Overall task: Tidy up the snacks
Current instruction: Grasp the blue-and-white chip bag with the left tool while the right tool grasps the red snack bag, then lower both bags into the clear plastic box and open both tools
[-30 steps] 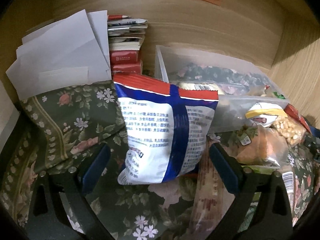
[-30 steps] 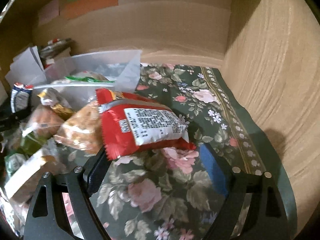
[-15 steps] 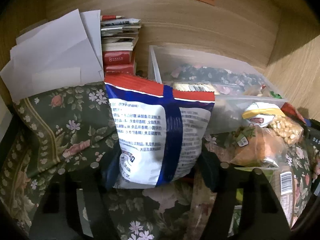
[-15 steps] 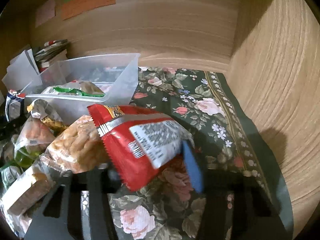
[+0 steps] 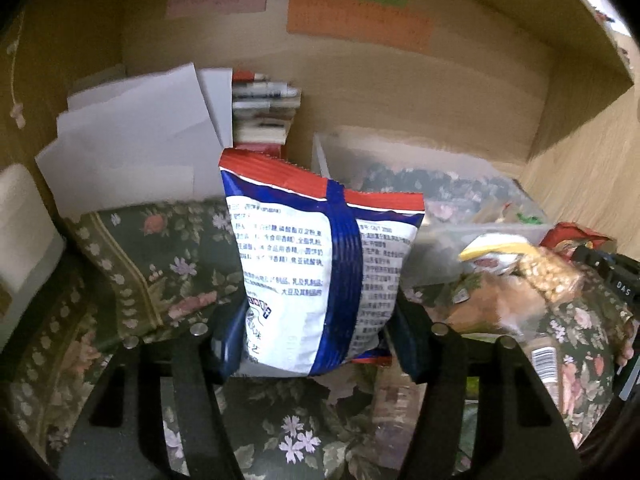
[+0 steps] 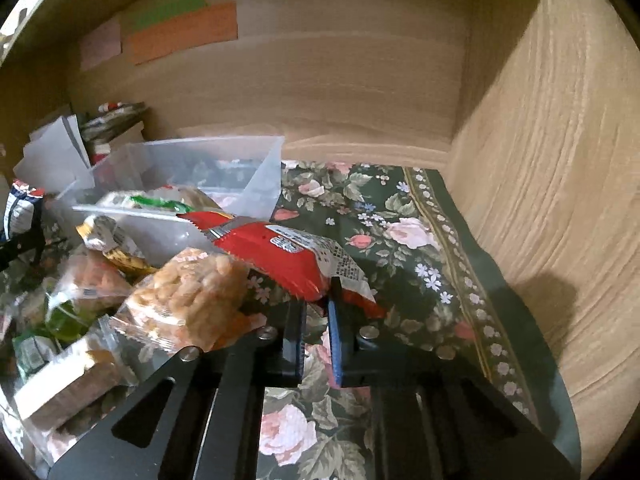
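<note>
My left gripper (image 5: 314,336) is shut on a white, blue and red snack bag (image 5: 320,264) and holds it upright above the floral cloth (image 5: 152,256). My right gripper (image 6: 316,332) is shut on the near end of a red snack packet (image 6: 280,256), lifted and pointing toward the clear plastic bin (image 6: 192,168). The bin (image 5: 432,184) also shows right of the bag in the left wrist view and holds several snacks. A pile of loose snack packs (image 6: 184,300) lies left of the right gripper, and it shows at the right of the left wrist view (image 5: 516,280).
White papers (image 5: 136,152) and a stack of books (image 5: 264,112) stand at the back left. Wooden walls close the back (image 6: 340,80) and the right side (image 6: 560,200). Floral cloth (image 6: 400,240) lies bare to the right of the bin.
Both grippers closed from open onto their packs. The left one lifted the blue and white bag. The right one raised the red packet off the cloth toward the bin.
</note>
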Demonstrator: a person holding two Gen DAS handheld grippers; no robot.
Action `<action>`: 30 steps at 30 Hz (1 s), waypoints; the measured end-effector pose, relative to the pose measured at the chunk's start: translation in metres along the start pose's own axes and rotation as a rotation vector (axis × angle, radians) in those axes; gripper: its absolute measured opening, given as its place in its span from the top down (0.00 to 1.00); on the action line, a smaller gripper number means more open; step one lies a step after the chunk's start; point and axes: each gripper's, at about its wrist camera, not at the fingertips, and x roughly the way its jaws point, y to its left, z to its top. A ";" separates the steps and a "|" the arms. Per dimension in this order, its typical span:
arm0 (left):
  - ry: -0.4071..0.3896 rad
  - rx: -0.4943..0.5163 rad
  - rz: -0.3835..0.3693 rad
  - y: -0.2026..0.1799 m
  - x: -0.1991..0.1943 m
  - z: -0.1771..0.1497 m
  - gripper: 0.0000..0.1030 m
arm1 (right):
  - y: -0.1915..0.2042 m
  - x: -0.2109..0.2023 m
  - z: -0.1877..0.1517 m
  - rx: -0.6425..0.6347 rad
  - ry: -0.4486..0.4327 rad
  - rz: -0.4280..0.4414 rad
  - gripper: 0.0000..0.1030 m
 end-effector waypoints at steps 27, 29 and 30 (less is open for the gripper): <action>-0.071 0.022 -0.037 -0.013 -0.025 0.015 0.41 | 0.006 -0.030 -0.009 -0.042 -0.009 0.072 0.62; -0.067 0.022 -0.036 -0.012 -0.023 0.015 0.41 | 0.006 -0.025 -0.008 -0.045 -0.008 0.071 0.59; -0.065 0.023 -0.038 -0.012 -0.023 0.015 0.41 | 0.006 -0.021 -0.007 -0.047 -0.001 0.080 0.59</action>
